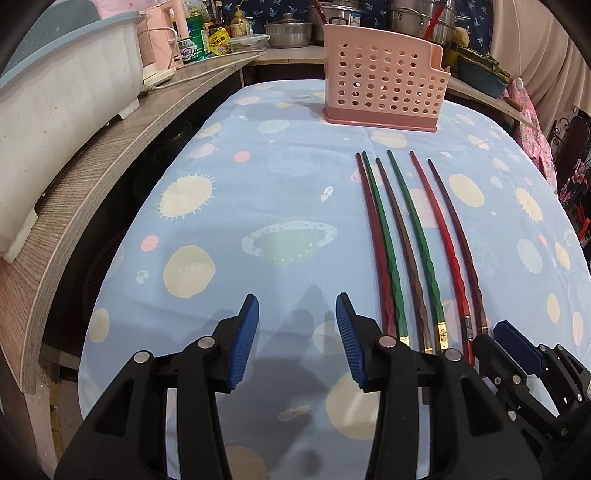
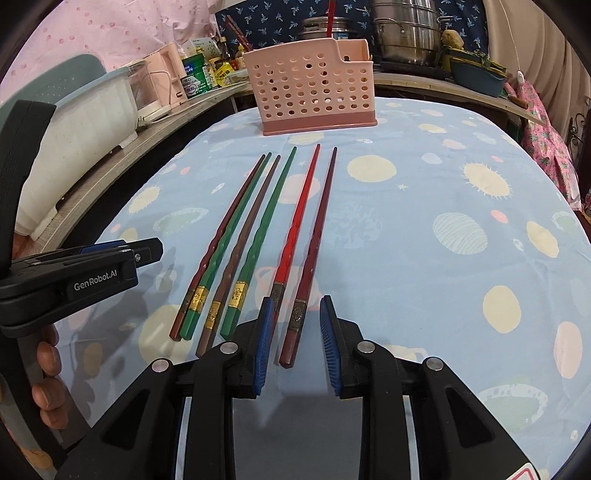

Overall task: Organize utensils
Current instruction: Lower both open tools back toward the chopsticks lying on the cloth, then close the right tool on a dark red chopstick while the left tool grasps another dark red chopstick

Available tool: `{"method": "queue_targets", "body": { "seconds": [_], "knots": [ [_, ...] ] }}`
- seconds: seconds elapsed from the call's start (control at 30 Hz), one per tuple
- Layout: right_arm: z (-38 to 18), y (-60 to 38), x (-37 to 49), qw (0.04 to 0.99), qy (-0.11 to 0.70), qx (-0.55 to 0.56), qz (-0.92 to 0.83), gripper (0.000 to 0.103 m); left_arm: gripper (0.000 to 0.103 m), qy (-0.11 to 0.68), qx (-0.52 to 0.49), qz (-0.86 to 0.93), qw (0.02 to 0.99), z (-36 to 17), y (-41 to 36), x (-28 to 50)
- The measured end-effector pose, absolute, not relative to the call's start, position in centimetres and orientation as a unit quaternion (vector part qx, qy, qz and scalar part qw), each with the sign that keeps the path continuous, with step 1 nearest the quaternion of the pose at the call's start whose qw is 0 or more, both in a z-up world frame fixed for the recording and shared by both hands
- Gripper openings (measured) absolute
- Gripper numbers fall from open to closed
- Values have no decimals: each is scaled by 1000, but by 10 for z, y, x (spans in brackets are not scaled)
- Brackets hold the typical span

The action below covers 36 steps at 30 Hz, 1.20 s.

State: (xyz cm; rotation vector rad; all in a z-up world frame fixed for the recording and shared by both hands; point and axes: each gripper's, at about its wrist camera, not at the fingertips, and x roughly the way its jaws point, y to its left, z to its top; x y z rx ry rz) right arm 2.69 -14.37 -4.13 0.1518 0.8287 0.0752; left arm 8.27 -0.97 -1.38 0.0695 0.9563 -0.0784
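Several chopsticks lie side by side on the blue space-print cloth (image 1: pixel 221 229), tips toward a pink perforated utensil holder (image 1: pixel 384 88) at the far end. They are dark red, green (image 1: pixel 413 236), brown, green, bright red (image 2: pixel 299 221) and dark maroon (image 2: pixel 314 236). My left gripper (image 1: pixel 297 339) is open and empty, left of the chopsticks' thick ends. My right gripper (image 2: pixel 295 339) is open, its jaws on either side of the thick end of the dark maroon chopstick, just above the cloth. The holder also shows in the right wrist view (image 2: pixel 314 92).
A wooden counter (image 1: pixel 92 177) runs along the left with a white dish tub (image 1: pixel 62 92), a pink appliance and bottles. Steel pots (image 2: pixel 406 33) stand behind the holder. A blue basin (image 2: pixel 476 79) sits at the far right.
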Motion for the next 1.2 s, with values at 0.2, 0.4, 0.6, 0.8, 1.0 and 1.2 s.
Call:
{"method": "queue_targets", "body": {
  "seconds": [0.2, 0.4, 0.6, 0.8, 1.0, 1.2],
  "knots": [
    [-39, -148, 26, 914, 398, 78, 33, 21, 42, 461, 32, -38, 886, -15, -10, 82],
    [-44, -145, 28, 910, 407, 71, 32, 16, 42, 463, 32, -40, 885, -16, -10, 81],
    [-46, -145, 27, 912, 405, 64, 25, 11, 44, 468, 29, -44, 882, -19, -9, 81],
    [-46, -154, 23, 912, 403, 74, 18, 7, 52, 466, 34, -49, 883, -19, -13, 75],
    [-47, -161, 19, 912, 401, 83, 15, 7, 53, 471, 33, -64, 879, -21, -20, 68],
    [-47, -162, 19, 912, 401, 86, 15, 7, 57, 474, 28, -82, 876, -21, -27, 63]
  ]
}}
